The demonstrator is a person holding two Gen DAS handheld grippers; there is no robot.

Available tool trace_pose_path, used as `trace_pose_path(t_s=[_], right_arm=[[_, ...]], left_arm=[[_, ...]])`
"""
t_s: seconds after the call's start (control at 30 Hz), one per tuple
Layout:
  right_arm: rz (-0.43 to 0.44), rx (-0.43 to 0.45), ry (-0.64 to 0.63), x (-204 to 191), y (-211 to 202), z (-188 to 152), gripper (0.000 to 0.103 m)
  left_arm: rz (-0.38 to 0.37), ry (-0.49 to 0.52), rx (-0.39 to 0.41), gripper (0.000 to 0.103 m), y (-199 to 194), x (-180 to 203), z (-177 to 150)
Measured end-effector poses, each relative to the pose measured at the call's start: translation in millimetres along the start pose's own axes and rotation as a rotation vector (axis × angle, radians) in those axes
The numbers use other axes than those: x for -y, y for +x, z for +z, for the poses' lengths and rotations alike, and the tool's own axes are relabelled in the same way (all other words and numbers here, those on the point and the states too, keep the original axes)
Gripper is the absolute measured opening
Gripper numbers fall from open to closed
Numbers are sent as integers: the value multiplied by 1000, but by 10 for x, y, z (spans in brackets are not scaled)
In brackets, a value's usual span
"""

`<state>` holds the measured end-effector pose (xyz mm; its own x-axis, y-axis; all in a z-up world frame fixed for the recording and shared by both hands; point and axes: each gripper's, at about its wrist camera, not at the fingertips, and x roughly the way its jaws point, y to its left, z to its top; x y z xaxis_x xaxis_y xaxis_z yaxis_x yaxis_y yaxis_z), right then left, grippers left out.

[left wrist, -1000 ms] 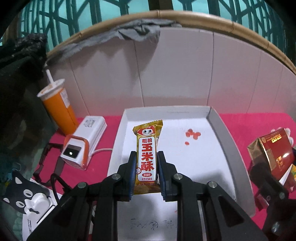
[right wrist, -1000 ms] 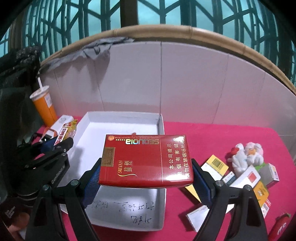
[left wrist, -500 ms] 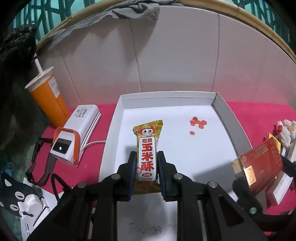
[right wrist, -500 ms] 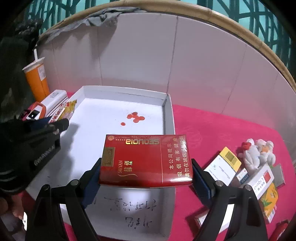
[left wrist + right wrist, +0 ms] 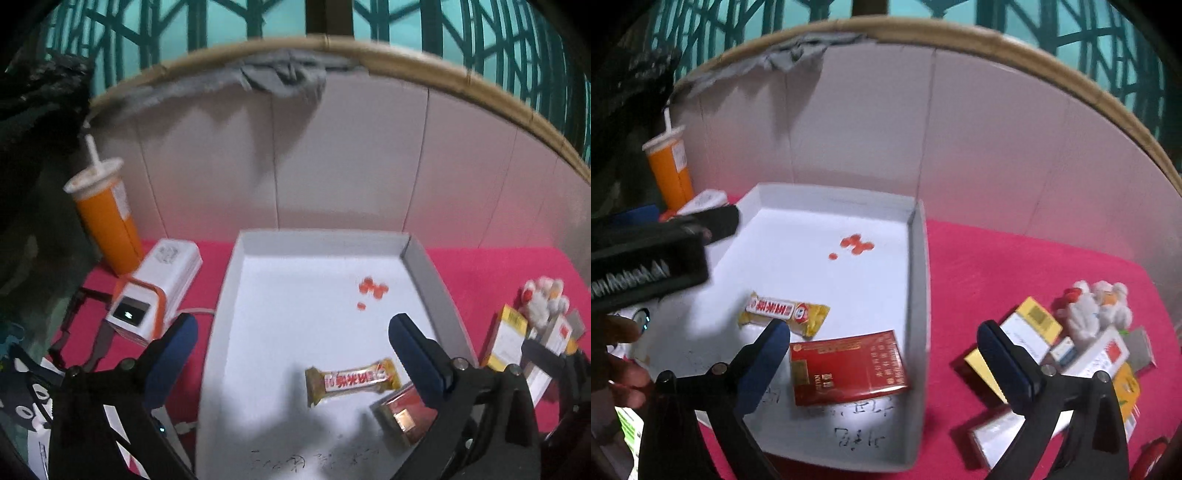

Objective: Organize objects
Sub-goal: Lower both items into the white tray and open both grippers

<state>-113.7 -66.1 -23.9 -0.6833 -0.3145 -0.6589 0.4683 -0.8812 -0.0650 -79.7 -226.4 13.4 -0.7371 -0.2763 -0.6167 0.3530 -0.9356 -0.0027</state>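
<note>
Snack bar point(image 5: 352, 380) lay flat in the white tray point(image 5: 430, 280), just beside the red box point(image 5: 847, 367) that also lay there. Both the left gripper point(image 5: 291, 354) and the right gripper point(image 5: 882, 356) were opening, jaws wide apart above the tray, holding nothing.

Chinese characters, too blurred to read, run along the snack bar point(image 5: 783, 310) just beyond the right gripper's left finger, cover the red cigarette pack point(image 5: 847, 367) between its jaws, and are handwritten on the white tray point(image 5: 919, 280) floor
</note>
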Motion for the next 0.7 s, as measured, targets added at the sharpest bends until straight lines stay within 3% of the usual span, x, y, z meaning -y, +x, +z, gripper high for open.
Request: trace_pose_path(t_s=[0.17, 0.3, 0.5, 0.7], right_arm=[[8, 38, 32, 127, -236, -13, 103], [-1, 96, 48, 238, -491, -64, 103], [30, 149, 94, 337, -795, -62, 103], [28, 170, 93, 456, -1031, -148, 103]], left_arm=[[-106, 22, 37, 103, -305, -24, 73], [-128, 69, 91, 103, -605, -41, 63], [-239, 135, 106, 103, -919, -23, 45], [-290, 165, 155, 103, -1195, 83, 26]])
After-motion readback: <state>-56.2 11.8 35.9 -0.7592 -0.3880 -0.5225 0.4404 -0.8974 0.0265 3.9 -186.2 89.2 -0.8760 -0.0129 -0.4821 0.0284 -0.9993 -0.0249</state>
